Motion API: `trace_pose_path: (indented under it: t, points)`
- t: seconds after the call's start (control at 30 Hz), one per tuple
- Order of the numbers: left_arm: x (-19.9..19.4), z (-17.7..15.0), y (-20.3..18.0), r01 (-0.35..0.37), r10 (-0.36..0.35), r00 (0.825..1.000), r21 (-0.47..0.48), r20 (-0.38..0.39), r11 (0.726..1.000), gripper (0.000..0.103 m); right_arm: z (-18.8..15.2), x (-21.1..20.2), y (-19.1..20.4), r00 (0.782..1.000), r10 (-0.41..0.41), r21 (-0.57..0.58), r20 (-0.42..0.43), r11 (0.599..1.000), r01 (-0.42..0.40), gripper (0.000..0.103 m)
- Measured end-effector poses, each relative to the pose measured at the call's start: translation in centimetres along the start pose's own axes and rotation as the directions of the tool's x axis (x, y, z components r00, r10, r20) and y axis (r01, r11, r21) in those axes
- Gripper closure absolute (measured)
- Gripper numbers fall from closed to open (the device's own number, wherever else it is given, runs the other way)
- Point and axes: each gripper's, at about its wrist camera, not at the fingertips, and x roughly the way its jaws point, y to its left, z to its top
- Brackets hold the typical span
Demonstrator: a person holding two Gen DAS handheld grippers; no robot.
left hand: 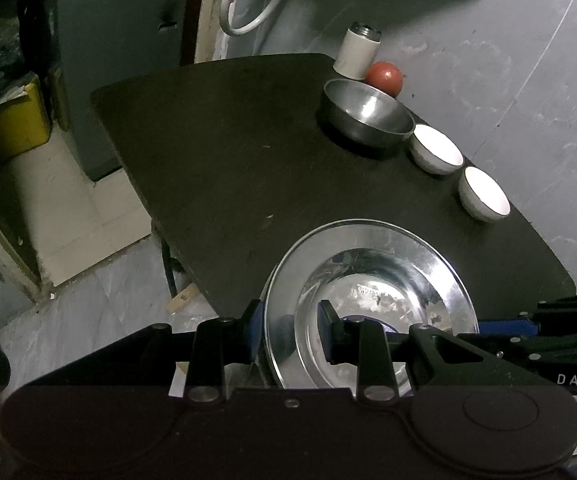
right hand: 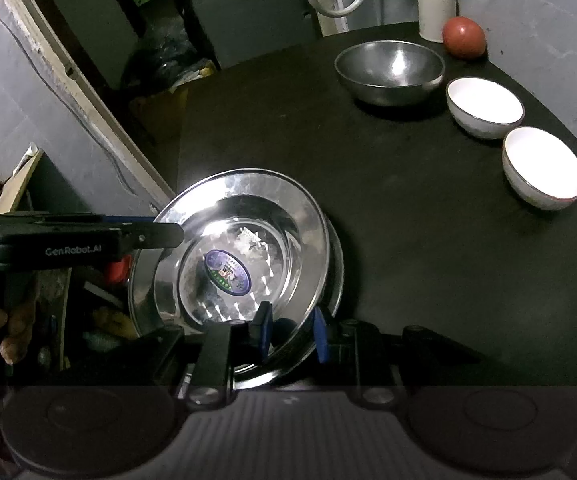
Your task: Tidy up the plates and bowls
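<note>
A shiny steel plate lies on another steel plate at the near edge of the dark table. My left gripper straddles the plate's rim, its jaws apart around it. My right gripper straddles the rim on another side, jaws close about it. A steel bowl and two white bowls stand in a row along the far right edge.
A white canister and a red ball sit at the table's far corner. A yellow bin stands on the floor at the left. A white hose hangs on the wall.
</note>
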Motion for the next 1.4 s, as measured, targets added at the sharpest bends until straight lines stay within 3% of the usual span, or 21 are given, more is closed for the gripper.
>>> trace_pose_path:
  t: [0.83,1.4]
  points:
    - [0.6,0.4,-1.6,-0.070,0.076,0.996,0.144,-0.036,0.987,0.069,0.2,0.4,0.8,0.999,-0.040,-0.022,-0.032,0.999,0.039,0.077]
    - [0.5,0.3,-1.5,-0.061,0.070,0.996,0.153,-0.053,0.986,0.066,0.0,0.1,1.0,0.998,-0.050,-0.013,-0.032,0.999,0.050,0.071]
